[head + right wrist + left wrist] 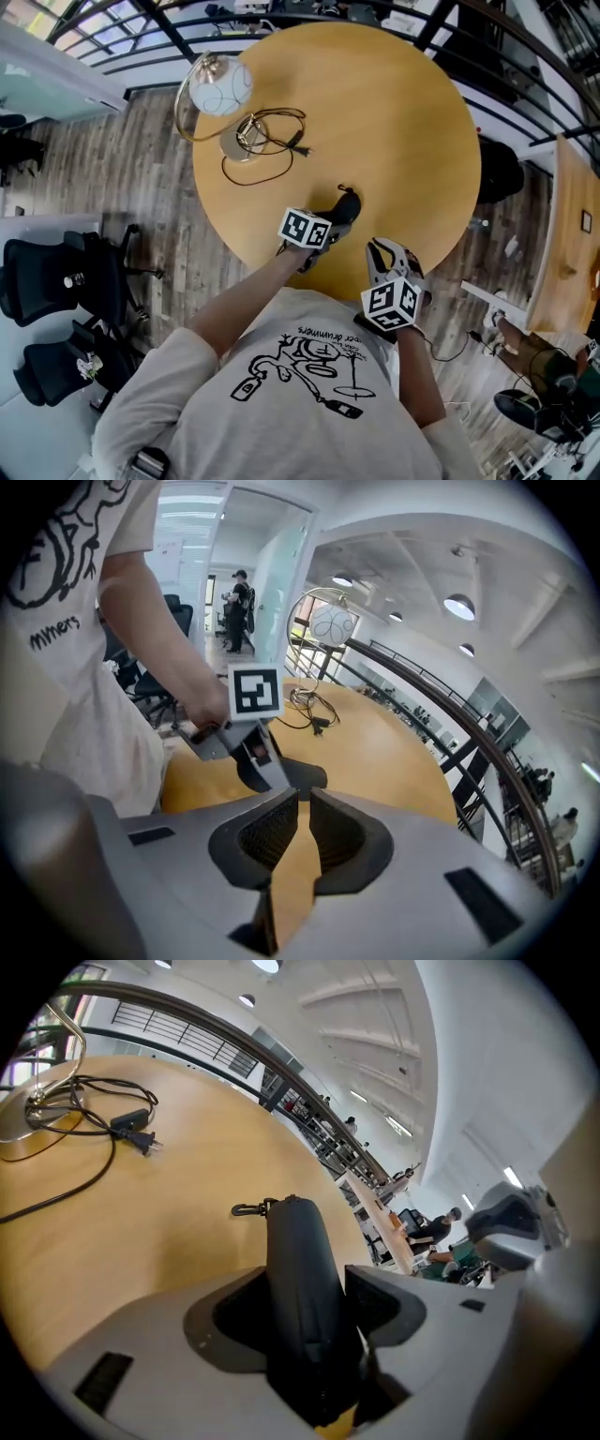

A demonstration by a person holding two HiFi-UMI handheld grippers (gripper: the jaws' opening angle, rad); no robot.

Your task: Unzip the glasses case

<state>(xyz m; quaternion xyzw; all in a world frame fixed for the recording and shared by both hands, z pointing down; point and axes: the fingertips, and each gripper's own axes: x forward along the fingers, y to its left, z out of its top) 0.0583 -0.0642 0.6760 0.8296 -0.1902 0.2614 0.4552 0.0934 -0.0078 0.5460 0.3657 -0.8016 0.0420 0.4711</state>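
The round wooden table (394, 122) fills most of the head view. The person (281, 394) stands at its near edge. A globe lamp (220, 89) stands at the far left. The left gripper (330, 232) is clamped on the near end of the black case (345, 208), which lies just in from the near edge and points away, with a small clip (246, 1209) at its far tip. The right gripper (382, 255), beside it nearer the rim, has its jaws drawn together but for a thin slit, holding nothing. A dark cable (272, 141) coils by the lamp base.
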